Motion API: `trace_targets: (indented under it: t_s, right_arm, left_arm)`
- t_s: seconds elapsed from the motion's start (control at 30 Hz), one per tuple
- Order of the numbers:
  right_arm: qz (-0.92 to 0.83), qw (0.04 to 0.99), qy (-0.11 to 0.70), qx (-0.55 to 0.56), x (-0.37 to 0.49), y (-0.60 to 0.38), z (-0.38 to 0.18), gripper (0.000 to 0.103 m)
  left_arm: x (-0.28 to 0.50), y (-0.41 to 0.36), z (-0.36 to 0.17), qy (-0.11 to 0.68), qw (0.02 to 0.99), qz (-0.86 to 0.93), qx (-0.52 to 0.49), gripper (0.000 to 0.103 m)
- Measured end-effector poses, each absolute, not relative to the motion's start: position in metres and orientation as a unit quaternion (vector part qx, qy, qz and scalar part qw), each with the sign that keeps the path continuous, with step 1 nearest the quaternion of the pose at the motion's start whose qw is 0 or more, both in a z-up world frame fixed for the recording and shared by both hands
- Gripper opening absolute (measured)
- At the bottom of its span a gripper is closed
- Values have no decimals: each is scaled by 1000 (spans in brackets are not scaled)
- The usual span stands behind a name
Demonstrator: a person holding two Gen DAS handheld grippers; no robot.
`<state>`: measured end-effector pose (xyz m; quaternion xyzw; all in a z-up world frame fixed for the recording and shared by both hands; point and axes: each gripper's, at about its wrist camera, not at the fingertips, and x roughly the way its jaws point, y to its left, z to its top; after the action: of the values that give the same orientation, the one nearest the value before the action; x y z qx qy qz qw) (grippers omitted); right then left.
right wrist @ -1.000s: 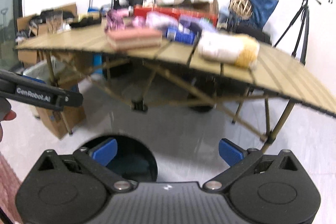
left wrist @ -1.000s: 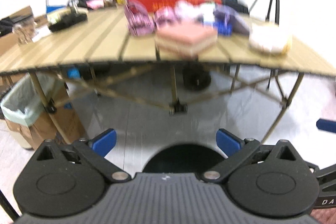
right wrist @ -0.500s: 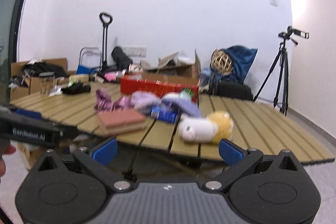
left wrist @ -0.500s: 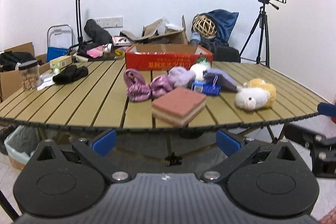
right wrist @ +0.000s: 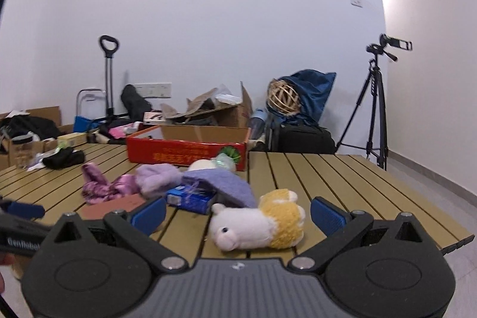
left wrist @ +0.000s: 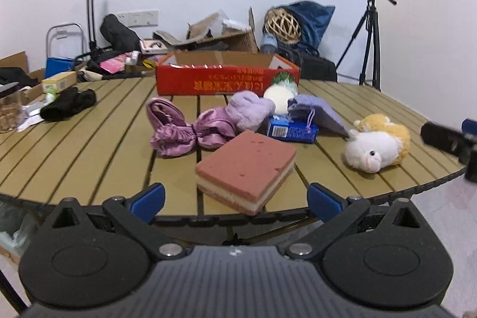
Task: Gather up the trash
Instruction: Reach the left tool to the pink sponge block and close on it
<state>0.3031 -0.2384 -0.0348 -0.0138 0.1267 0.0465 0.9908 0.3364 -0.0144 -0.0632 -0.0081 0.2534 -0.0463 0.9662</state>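
Note:
A slatted wooden table (left wrist: pixel 89 145) holds a pink layered sponge block (left wrist: pixel 247 169), a purple satin cloth (left wrist: pixel 184 130), a lilac plush (left wrist: pixel 250 109), a blue carton (left wrist: pixel 290 129), a lavender pouch (left wrist: pixel 319 112) and a white-and-yellow plush animal (left wrist: pixel 377 145). An open red cardboard box (left wrist: pixel 226 79) stands behind them. My left gripper (left wrist: pixel 235 198) is open and empty, just in front of the sponge block. My right gripper (right wrist: pixel 237 215) is open and empty, with the plush animal (right wrist: pixel 259 225) between its fingers in view.
A black cloth (left wrist: pixel 70 105) and a clear jar (left wrist: pixel 10 112) sit at the table's left. Behind the table are cardboard boxes, a hand trolley (left wrist: pixel 89 8), a blue bag with a wicker ball (left wrist: pixel 298 23) and a camera tripod (left wrist: pixel 369 32). The table's near edge is close below both grippers.
Both grippers have risen from below the table edge to above the tabletop and moved closer to the objects. Both stay open.

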Motion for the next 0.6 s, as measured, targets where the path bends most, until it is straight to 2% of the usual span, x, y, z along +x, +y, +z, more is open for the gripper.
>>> trace_targets:
  t_s: [0.33,0.6]
  right_arm:
    - [55,984,172,-2,357,-243,-59,103]
    - [41,985,167,-3,372,-246,-63,103]
  left_arm:
    - [388,-20,-83,257,965,-52,15,103]
    - [399,-21,-94,258,964,-59,17,103]
